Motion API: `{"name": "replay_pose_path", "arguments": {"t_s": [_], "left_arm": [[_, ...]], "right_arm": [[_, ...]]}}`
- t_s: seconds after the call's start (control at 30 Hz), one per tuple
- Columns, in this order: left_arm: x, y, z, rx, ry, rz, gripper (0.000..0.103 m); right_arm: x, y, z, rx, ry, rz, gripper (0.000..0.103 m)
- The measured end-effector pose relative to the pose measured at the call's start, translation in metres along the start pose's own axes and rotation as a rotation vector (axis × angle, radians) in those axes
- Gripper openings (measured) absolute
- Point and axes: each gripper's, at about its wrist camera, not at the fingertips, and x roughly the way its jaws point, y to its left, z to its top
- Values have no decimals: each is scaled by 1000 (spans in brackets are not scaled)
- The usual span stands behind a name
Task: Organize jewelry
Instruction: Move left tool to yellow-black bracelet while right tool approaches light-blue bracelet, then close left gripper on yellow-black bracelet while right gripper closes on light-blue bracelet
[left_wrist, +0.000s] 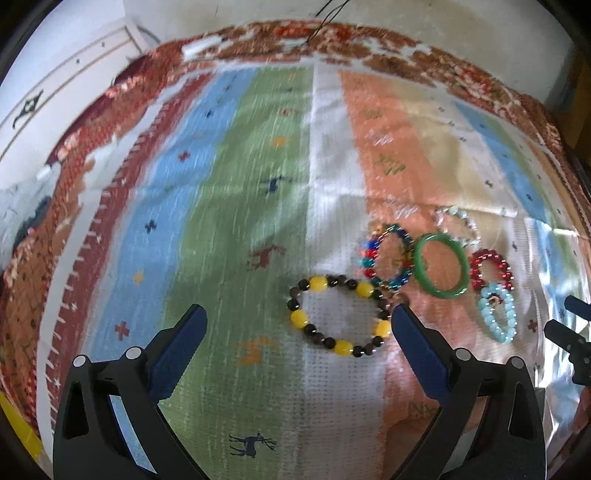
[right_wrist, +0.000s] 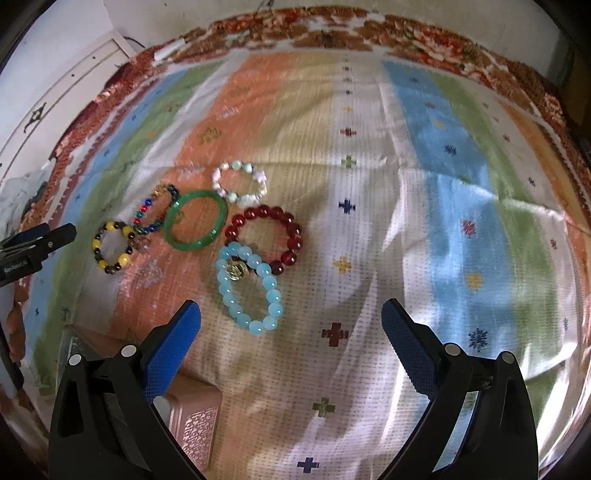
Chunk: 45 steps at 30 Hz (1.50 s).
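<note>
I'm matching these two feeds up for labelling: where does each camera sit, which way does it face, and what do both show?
Left wrist: on the left hand-held gripper, looking forward and down at the yellow and black bracelet; its own open fingers show, with the other gripper at the right edge.
Right wrist: on the right hand-held gripper, facing the light blue bracelet; its open fingers show, a pink box below.
Shared: the striped cloth, the green bangle and all six bracelets.

The striped cloth runs blue, green, white, orange and beige, dotted with small crosses. Bracelets: yellow-and-black, multicoloured, green, red, pale blue. Tongs' pads are blue.
</note>
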Motion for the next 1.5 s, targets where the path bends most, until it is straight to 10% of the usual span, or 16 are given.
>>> {"name": "replay_pose_path", "arguments": {"t_s": [0.5,0.93,1.17,1.27,1.5], "left_arm": [[43,10,1,-47,141,-28,73],[61,11,3,-27,159,-4,54],[62,1,1,48,152,24,12],[60,1,2,52,155,18,11],[44,-1,3,34,117,-21,11]], "right_arm": [[40,-2,8,-2,81,-48,99],[63,1,14,-41,107,-91,72],[64,5,16,-79,114,-97,36],[64,5,17,-80,119,-64,14],[56,14,14,-91,105,-20,12]]}}
